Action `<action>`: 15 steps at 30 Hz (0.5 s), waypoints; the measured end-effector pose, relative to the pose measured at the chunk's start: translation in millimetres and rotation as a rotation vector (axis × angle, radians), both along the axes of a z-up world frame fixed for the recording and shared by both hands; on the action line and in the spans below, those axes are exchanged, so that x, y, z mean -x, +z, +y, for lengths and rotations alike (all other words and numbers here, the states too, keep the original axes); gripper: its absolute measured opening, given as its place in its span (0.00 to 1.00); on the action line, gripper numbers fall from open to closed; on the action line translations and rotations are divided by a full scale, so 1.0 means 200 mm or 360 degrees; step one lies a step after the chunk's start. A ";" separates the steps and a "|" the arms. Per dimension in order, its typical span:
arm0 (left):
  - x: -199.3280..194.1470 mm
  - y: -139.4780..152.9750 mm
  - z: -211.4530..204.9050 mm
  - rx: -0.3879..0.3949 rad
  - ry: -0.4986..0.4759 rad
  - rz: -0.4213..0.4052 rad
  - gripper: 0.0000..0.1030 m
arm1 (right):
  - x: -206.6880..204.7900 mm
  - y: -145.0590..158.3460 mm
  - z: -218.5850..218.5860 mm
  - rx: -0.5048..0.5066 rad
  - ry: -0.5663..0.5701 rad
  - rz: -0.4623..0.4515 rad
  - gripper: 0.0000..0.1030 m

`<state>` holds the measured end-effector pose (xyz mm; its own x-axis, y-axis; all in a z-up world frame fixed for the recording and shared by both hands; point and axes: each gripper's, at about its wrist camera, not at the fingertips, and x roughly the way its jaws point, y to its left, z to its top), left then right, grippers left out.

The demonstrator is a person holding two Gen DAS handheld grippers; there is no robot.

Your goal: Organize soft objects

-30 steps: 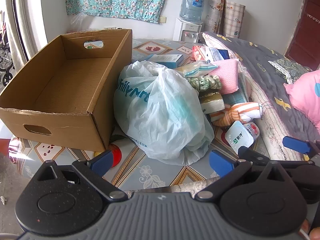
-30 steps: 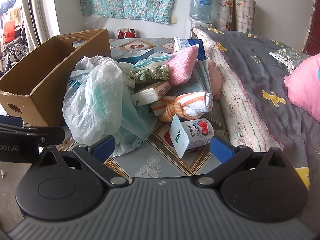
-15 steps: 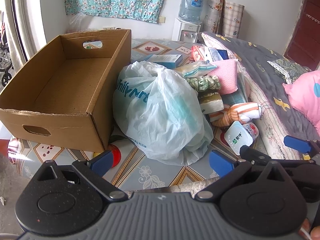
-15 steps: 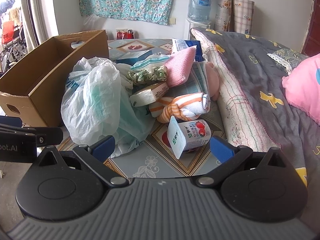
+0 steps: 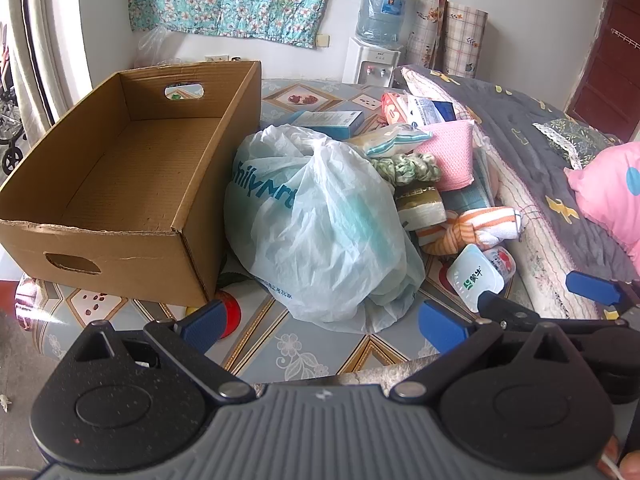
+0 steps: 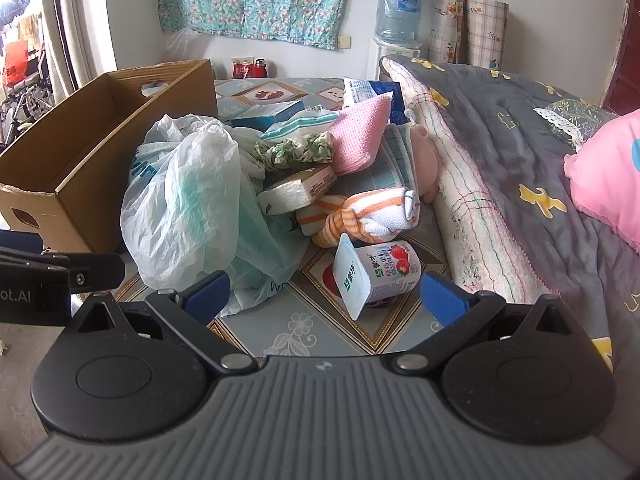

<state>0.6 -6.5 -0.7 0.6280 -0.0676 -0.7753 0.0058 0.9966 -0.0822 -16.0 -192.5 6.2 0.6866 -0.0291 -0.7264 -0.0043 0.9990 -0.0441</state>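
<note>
Scene: a patterned counter point(image 5: 280, 356) piled with household odds and ends, an empty cardboard box point(image 5: 132, 184) standing at its left end, a quilt-covered bed point(image 6: 520, 152) along the right.
Left gripper point(image 5: 324, 320): jaws spread wide, nothing between them, hovering at the counter's near edge in front of the white plastic bag point(image 5: 320, 220).
Right gripper point(image 6: 326, 296): jaws likewise spread and empty, facing the tipped strawberry yogurt cup point(image 6: 372, 272).
Soft objects: the plastic bag slumps against the box's right wall; beyond it lie a green scrunchie point(image 6: 296, 150), a pink knitted cloth point(image 6: 362, 136), and a knotted orange-striped towel point(image 6: 360, 216).
Other clutter: a wrapped tissue pack point(image 6: 298, 192) and a teal carton point(image 6: 268, 116), both apparently rigid or packaged rather than soft.
Key relation: the striped towel lies straight ahead of the right jaws, just behind the yogurt cup, its long axis running roughly left to right across the view; the right hand looks the nearer to it, while the left is nearer the bag and the box.
Progress: the box holds nothing, so sorting appears not yet begun.
Risk: reaching over the cup could knock it along the counter.
</note>
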 end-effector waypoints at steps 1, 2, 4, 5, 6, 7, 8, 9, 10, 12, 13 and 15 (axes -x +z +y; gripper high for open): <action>0.00 0.00 0.00 0.0000 0.0000 0.0000 0.99 | 0.00 0.00 0.00 0.0000 0.0000 0.0000 0.99; 0.00 0.00 0.00 0.0001 0.0000 0.0000 0.99 | 0.00 0.00 0.00 0.0000 -0.0001 0.0001 0.99; 0.00 0.00 0.00 0.0001 0.0001 0.0001 0.99 | 0.00 0.00 0.00 -0.0001 0.0000 0.0000 0.99; 0.00 0.00 0.00 0.0002 0.0001 0.0000 0.99 | 0.00 0.00 0.00 0.0000 0.0000 0.0001 0.99; 0.00 0.00 0.00 0.0002 0.0002 0.0001 1.00 | 0.00 0.00 0.00 0.0001 0.0000 0.0000 0.99; 0.00 0.00 0.00 0.0002 0.0002 0.0001 0.99 | 0.00 0.00 0.00 0.0000 0.0002 -0.0001 0.99; 0.00 0.00 0.00 0.0002 0.0002 0.0000 0.99 | 0.00 0.00 0.00 0.0000 0.0001 0.0000 0.99; 0.00 0.00 0.00 0.0001 0.0002 0.0002 0.99 | 0.00 0.00 0.00 0.0001 0.0000 0.0001 0.99; 0.00 0.00 0.00 0.0002 0.0002 0.0002 1.00 | 0.00 0.00 0.00 0.0001 0.0002 0.0000 0.99; 0.00 0.00 0.00 0.0003 0.0003 0.0002 0.99 | 0.00 0.00 0.00 0.0003 0.0001 0.0002 0.99; 0.00 0.00 0.00 0.0002 0.0002 0.0001 0.99 | 0.00 0.00 0.00 0.0002 0.0001 0.0001 0.99; 0.00 0.00 0.00 0.0002 0.0002 0.0002 0.99 | 0.00 0.00 0.00 0.0001 0.0001 0.0003 0.99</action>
